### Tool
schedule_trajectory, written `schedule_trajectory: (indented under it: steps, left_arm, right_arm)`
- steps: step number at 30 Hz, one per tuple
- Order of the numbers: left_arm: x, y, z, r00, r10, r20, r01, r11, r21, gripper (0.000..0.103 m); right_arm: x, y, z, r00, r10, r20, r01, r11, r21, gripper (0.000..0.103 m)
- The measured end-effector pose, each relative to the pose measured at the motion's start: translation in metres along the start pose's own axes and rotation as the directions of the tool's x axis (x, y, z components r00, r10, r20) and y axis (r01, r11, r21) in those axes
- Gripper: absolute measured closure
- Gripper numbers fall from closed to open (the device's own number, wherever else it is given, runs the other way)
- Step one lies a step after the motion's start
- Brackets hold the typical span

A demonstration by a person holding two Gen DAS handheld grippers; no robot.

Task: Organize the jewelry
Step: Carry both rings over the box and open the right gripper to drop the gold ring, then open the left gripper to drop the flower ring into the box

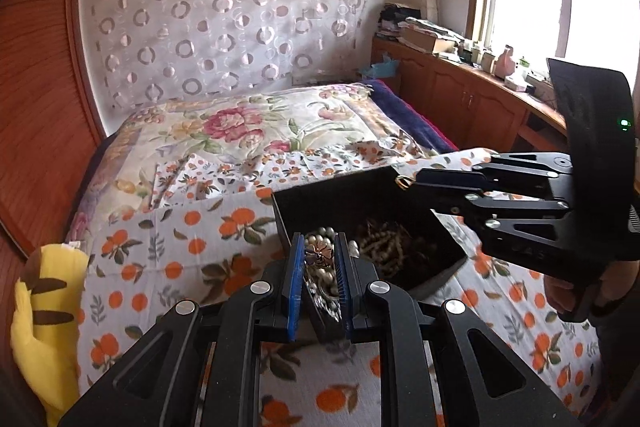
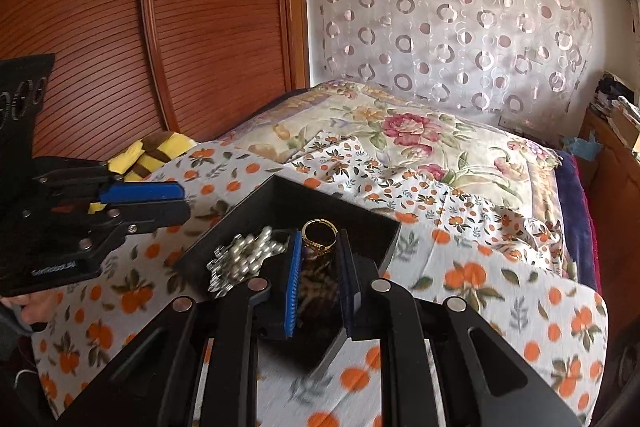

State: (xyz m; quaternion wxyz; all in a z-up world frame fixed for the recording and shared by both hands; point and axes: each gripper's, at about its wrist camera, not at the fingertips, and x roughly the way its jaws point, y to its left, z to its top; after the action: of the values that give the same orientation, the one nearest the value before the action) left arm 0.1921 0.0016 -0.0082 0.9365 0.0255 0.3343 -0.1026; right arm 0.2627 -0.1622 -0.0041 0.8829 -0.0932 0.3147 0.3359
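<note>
- Yellow plush toy [image 1: 44, 311] at far left on the bed [image 1: 224, 131], off-task.
- Left claw [image 1: 319, 267] clamped on a pearl-and-metal jewelry piece [image 1: 319, 251], at the near rim of the black box [image 1: 320, 203]; in the right wrist view the pearls [image 2: 240, 259] hang blurred beside the box.
- Beaded strands [image 1: 384, 243] lie heaped inside the box; box sits on the orange-print sheet [image 1: 160, 251].
- Right claw [image 2: 318, 255] pinches a gold ring [image 2: 319, 233] over the box; fingers close together on its band.
- Handling, my guess: ring is light, stiff and slick, so grip across the band. Pearl piece is floppy and snag-prone; take it at the metal centre.
- Writing: embossed letters on the left claw body [image 2: 52, 271], too blurred to read.
</note>
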Motion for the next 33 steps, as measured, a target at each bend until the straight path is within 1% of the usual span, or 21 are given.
schedule_trajectory:
  steps: [3,10,13,14,15,16,27,29,31,33]
  left_arm:
    - [0.006,0.002,0.007,1.0,0.002,-0.005,-0.002,1.0,-0.001,0.089]
    - [0.019,0.001,0.018,1.0,0.003,-0.019,-0.003,1.0,0.02,0.089]
    - [0.026,0.002,0.022,1.0,0.005,-0.026,-0.004,1.0,0.026,0.089]
    - [0.029,0.002,0.024,1.0,0.004,-0.028,-0.004,1.0,0.024,0.089]
    - [0.032,0.003,0.026,1.0,0.005,-0.03,-0.004,1.0,0.022,0.089]
    - [0.035,0.003,0.027,0.999,0.005,-0.033,-0.004,1.0,0.02,0.089]
    - [0.065,0.003,0.036,0.998,0.003,-0.056,-0.002,1.0,0.016,0.089]
    - [0.066,0.004,0.037,0.998,0.0,-0.058,0.001,1.0,0.009,0.087]
    - [0.065,0.004,0.038,0.999,0.001,-0.05,-0.001,1.0,0.0,0.075]
    - [0.063,0.003,0.04,0.999,-0.001,-0.041,0.001,1.0,-0.003,0.073]
  right_arm:
    - [0.012,-0.007,0.003,1.0,0.006,-0.007,-0.006,1.0,0.007,0.084]
    - [0.017,-0.016,0.003,1.0,0.023,0.015,-0.024,0.999,0.035,0.083]
    - [0.019,-0.018,0.0,0.999,0.035,0.012,-0.036,0.998,0.051,0.083]
    - [0.02,-0.02,-0.001,0.999,0.04,0.007,-0.04,0.998,0.055,0.082]
    - [0.022,-0.021,-0.003,0.999,0.044,0.003,-0.044,0.997,0.063,0.074]
    - [0.023,-0.023,-0.004,0.999,0.047,0.002,-0.047,0.996,0.075,0.069]
    - [0.015,-0.037,-0.005,1.0,0.023,0.021,-0.025,0.994,0.109,0.069]
    - [0.014,-0.039,-0.005,1.0,0.016,0.022,-0.019,0.994,0.111,0.069]
    - [0.013,-0.04,-0.005,1.0,0.01,0.026,-0.013,0.994,0.113,0.069]
    - [0.012,-0.041,-0.005,1.0,0.003,0.028,-0.006,0.993,0.114,0.069]
